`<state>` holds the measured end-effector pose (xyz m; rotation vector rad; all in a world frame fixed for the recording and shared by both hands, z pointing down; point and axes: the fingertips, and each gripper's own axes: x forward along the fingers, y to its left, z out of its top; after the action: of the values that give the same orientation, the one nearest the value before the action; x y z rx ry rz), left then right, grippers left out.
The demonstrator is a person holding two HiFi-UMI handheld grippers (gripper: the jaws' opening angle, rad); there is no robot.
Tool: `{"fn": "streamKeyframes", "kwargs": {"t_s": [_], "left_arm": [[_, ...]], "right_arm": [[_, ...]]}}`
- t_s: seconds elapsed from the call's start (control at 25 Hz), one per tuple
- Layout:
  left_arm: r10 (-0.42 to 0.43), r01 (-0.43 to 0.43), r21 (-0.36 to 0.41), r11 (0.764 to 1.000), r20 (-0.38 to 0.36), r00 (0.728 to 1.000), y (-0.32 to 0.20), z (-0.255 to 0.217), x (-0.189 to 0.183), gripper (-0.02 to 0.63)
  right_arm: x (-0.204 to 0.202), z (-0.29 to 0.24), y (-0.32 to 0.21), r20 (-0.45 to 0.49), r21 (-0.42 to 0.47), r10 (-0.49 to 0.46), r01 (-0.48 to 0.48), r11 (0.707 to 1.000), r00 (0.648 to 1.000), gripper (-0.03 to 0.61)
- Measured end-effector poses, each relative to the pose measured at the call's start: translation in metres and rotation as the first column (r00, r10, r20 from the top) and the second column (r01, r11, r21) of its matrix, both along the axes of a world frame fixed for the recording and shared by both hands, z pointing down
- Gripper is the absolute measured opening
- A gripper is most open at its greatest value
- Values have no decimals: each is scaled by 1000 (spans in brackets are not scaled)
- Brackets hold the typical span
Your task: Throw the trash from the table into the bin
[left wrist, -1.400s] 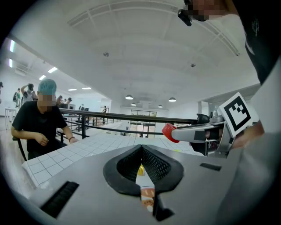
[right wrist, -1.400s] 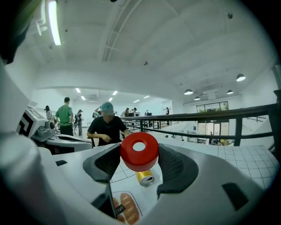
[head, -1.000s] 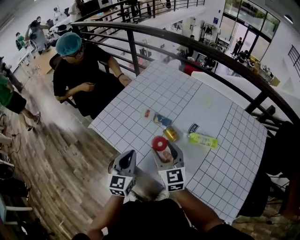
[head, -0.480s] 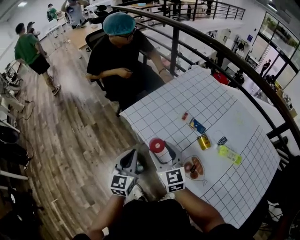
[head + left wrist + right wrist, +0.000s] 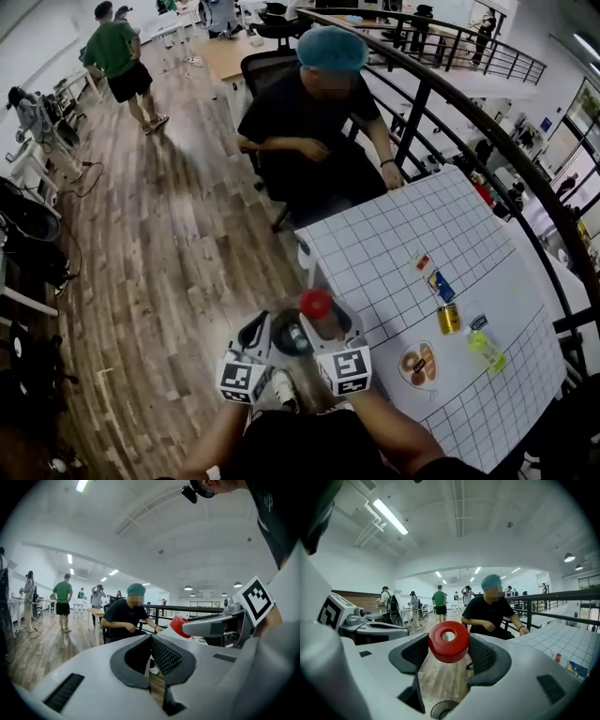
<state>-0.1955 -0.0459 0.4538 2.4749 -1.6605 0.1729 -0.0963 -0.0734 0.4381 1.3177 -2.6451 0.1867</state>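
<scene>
My right gripper (image 5: 323, 317) is shut on a clear bottle with a red cap (image 5: 316, 304), held just left of the white gridded table (image 5: 375, 253). Right below, between my two grippers, stands the dark round bin (image 5: 284, 336). In the right gripper view the red cap (image 5: 448, 641) sits between the pads of the right gripper (image 5: 448, 649), with the bin rim (image 5: 443, 710) underneath. My left gripper (image 5: 255, 330) is shut and empty, its pads meeting in the left gripper view (image 5: 151, 654). On the table lie a gold can (image 5: 449, 319), a green bottle (image 5: 486, 352) and a blue packet (image 5: 439, 286).
A plate with food (image 5: 417, 364), a small red item (image 5: 422, 262) and a dark packet (image 5: 478, 322) also lie on the table. A person in black with a teal cap (image 5: 319, 122) sits at its far corner. A black railing (image 5: 487, 141) runs behind; wooden floor (image 5: 169, 253) spreads left.
Both grippers swung left off the table to the bin by its corner, the red-capped bottle still held. The bin has come into view between them.
</scene>
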Motion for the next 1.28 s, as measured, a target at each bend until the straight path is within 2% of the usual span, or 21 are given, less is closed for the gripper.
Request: {"fn": "streamKeyframes", "kwargs": {"t_s": [0.4, 0.64, 0.8, 1.04, 1.28], "left_arm": [[-144, 143, -39, 989, -9, 990, 10, 28, -87, 22], [-207, 204, -114, 972, -14, 978, 23, 63, -117, 21], [-219, 213, -152, 965, -24, 975, 19, 90, -123, 21], [-277, 264, -211, 941, -37, 960, 7, 130, -140, 21], [-264, 247, -254, 935, -31, 964, -2, 171, -134, 21]], "right_arm": [[-85, 34, -13, -25, -46, -121, 119, 992, 992, 285], [-120, 61, -10, -37, -97, -180, 176, 980, 983, 285], [-127, 86, -11, -54, -142, -201, 191, 971, 978, 285], [-123, 132, -2, -83, -217, -219, 196, 956, 972, 285], [-112, 188, -1, -145, -271, -225, 180, 946, 964, 285]]}}
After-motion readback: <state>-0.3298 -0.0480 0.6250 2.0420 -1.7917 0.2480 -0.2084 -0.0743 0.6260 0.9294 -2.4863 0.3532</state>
